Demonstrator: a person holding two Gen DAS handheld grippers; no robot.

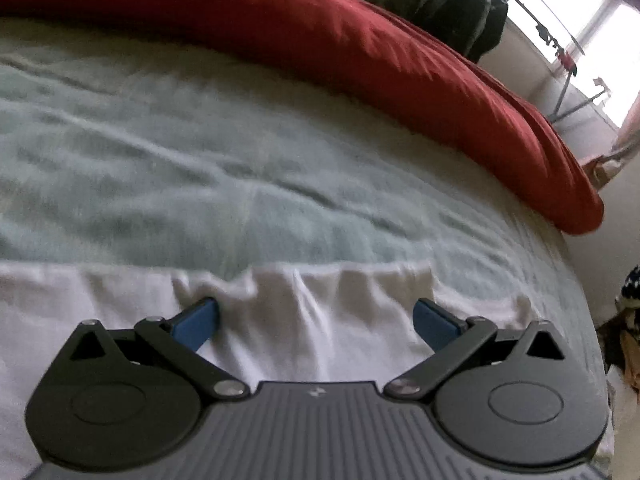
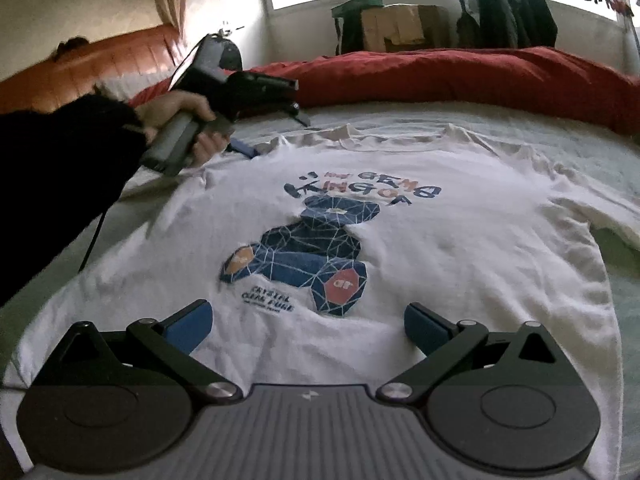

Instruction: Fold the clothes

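My right view shows the white T-shirt's [image 2: 400, 216] bear print, the left only its hem beneath my spread left hand-held gripper [image 1: 316, 320]; my right hand-held gripper [image 2: 308, 326] is spread too.

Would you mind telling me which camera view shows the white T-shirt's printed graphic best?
The right wrist view: the white T-shirt lies spread flat there, its printed graphic fully visible. The left wrist view shows only a plain, gathered edge of the shirt between the open fingers of the left gripper.

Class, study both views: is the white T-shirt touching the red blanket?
Apart. The right wrist view shows a strip of pale green sheet between the T-shirt and the blanket.
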